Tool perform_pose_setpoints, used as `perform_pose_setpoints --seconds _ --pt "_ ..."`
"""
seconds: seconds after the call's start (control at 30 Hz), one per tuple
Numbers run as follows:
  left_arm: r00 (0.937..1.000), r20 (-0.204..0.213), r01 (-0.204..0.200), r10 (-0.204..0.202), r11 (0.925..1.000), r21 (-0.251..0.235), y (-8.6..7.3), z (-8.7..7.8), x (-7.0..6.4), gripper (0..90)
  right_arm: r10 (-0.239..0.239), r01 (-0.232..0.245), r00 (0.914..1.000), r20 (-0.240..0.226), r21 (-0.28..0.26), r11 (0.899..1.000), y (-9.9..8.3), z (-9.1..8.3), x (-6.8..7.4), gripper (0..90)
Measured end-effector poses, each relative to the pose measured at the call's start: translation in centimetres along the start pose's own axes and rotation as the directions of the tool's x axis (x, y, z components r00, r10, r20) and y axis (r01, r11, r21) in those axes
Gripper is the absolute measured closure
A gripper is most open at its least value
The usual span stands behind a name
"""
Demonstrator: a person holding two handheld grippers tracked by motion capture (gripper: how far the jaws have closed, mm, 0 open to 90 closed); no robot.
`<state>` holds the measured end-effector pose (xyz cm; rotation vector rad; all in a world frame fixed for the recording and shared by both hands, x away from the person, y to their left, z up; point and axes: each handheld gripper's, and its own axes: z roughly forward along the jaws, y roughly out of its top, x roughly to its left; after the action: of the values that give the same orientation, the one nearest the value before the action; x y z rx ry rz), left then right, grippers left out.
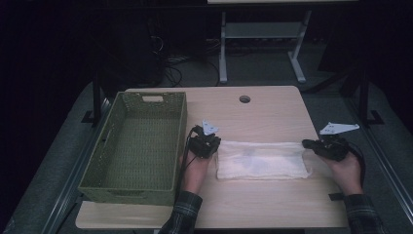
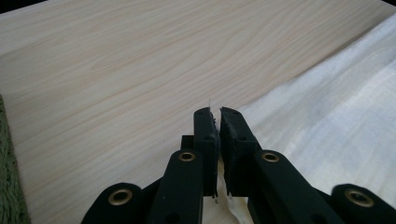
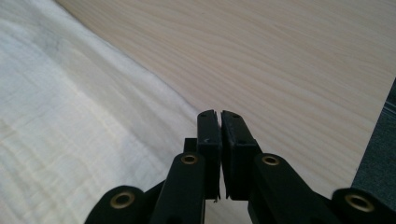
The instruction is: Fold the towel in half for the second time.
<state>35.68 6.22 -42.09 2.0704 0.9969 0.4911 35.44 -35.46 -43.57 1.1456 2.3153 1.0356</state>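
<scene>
**A:** Start with the big things. What is in front of you?

**B:** The light wooden table (image 1: 272,112), with a round hole near its far edge. On its left part stands my green woven basket (image 1: 179,141), a long one with a handle slot in its far wall. Nothing lies in it that I can see.

**A:** And the cloth?

**B:** The white cloth (image 1: 263,161) lies flat on the table to the right of the basket, folded into a long strip that runs left to right, between my two hands. It is well clear of the basket.

**A:** Your left gripper?

**B:** My left gripper (image 1: 209,144) is at the cloth's left end, in the gap between basket and cloth. In the left gripper view its jaws are pressed together and a thin bit of white fabric shows in the slit between them, so I am pinching the cloth's edge.

**A:** The right one?

**B:** My right gripper (image 1: 309,144) is at the cloth's right end. In the right gripper view its jaws are pressed together at the cloth's border; whether fabric is caught between them I cannot tell.
</scene>
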Motion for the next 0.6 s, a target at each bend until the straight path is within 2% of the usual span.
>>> perform_pose_setpoints --seconds 0.1,0.33,0.43,0.53,0.6 --pt "1.0 -0.001 0.0 0.0 1.0 -0.001 -0.5 -0.4 -0.3 85.0 -0.002 0.002 1.0 -0.009 -0.013 1.0 -0.3 -0.5 0.4 86.2" --pt "1.0 -0.001 0.007 -0.007 1.0 -0.003 -1.5 -1.3 -0.9 85.2 -0.019 0.019 0.9995 -0.025 0.001 1.0 -1.3 -1.4 1.5 86.2" --pt "0.9998 0.002 0.019 -0.019 0.9998 -0.001 -2.0 -1.6 -1.2 85.3 -0.011 0.011 0.9994 -0.034 0.003 1.0 -1.8 -1.9 2.0 86.2" --pt "0.9998 0.0 0.021 -0.021 0.9998 0.001 -2.4 -1.9 -1.5 85.4 -0.033 0.033 0.9988 -0.037 0.007 0.999 -2.1 -2.2 2.3 86.2" --pt "0.9998 -0.001 0.021 -0.021 0.9998 0.003 -2.6 -2.2 -1.7 85.4 -0.03 0.03 0.9988 -0.04 0.014 0.999 -2.3 -2.3 2.6 86.2"
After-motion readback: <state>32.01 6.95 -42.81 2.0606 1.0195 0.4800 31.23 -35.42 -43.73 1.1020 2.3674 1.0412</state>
